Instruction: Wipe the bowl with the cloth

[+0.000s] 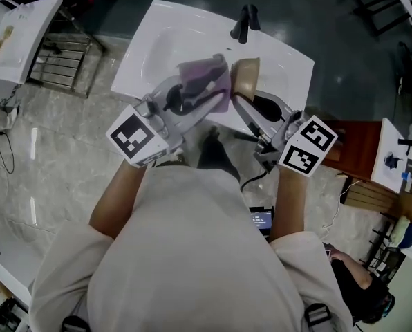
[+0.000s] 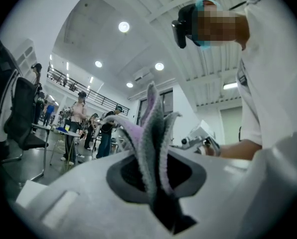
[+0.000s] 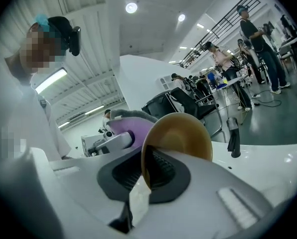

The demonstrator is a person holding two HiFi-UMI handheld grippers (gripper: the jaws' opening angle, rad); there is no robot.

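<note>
1. The person [image 1: 192, 254], in a pale short-sleeved shirt, fills the lower half of the head view, with both forearms reaching up the frame toward the basin.
2. The white washbasin [image 1: 157, 40] lies tilted across the upper middle of the head view, on a grey floor.
3. The left gripper [image 1: 195, 94] sits left of centre over the basin's near edge. In the left gripper view its jaws are pressed together on folds of fabric that stick up out of them.
4. The right gripper [image 1: 246, 102] sits right of centre, pointing up and left. In the right gripper view its jaws pinch the rim of a dish standing on edge.
5. The cloth [image 1: 209, 78], lilac and grey, hangs bunched from the left gripper over the basin, just beside the dish.
6. The bowl [image 1: 245, 75], tan and shallow, is held up above the basin, its hollow side turned toward the cloth.
7. The black faucet [image 1: 244, 23] stands at the basin's far edge, upper middle.
</note>
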